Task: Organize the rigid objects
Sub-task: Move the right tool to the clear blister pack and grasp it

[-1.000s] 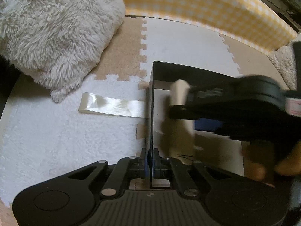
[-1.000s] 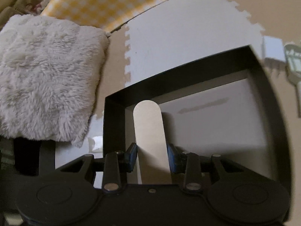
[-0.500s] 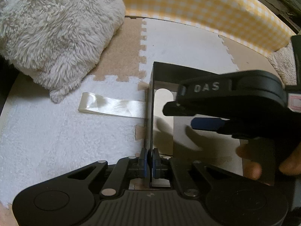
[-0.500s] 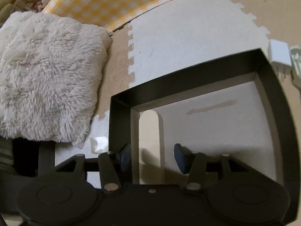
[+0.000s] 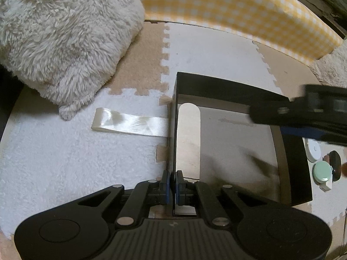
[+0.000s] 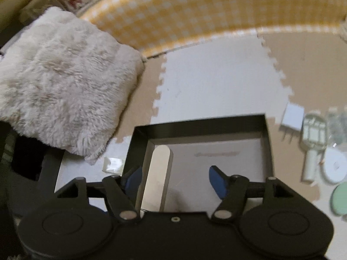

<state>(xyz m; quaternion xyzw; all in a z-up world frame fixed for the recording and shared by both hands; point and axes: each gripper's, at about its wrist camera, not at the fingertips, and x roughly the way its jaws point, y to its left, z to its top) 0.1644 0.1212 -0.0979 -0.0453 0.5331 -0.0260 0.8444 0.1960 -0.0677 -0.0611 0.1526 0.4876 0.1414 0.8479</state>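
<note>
A black open box (image 5: 227, 88) sits on the foam floor mat. A flat beige stick with a rounded end (image 5: 188, 138) lies inside it along the left wall; it also shows in the right wrist view (image 6: 159, 171). My left gripper (image 5: 172, 183) is shut on the box's left wall. My right gripper (image 6: 174, 178) is open and empty above the box (image 6: 199, 126); its body shows blurred at the right of the left wrist view (image 5: 303, 114).
A fluffy white cushion (image 5: 60, 41) lies at the left and a yellow checked bolster (image 5: 227, 6) at the back. A shiny strip (image 5: 130, 123) lies left of the box. Right of the box lie a white charger (image 6: 291, 117), a small hand fan (image 6: 312, 143) and round discs (image 6: 334, 166).
My right gripper opened, let go of the beige stick into the box, and pulled back up and to the right. My left gripper kept its hold on the box wall.
</note>
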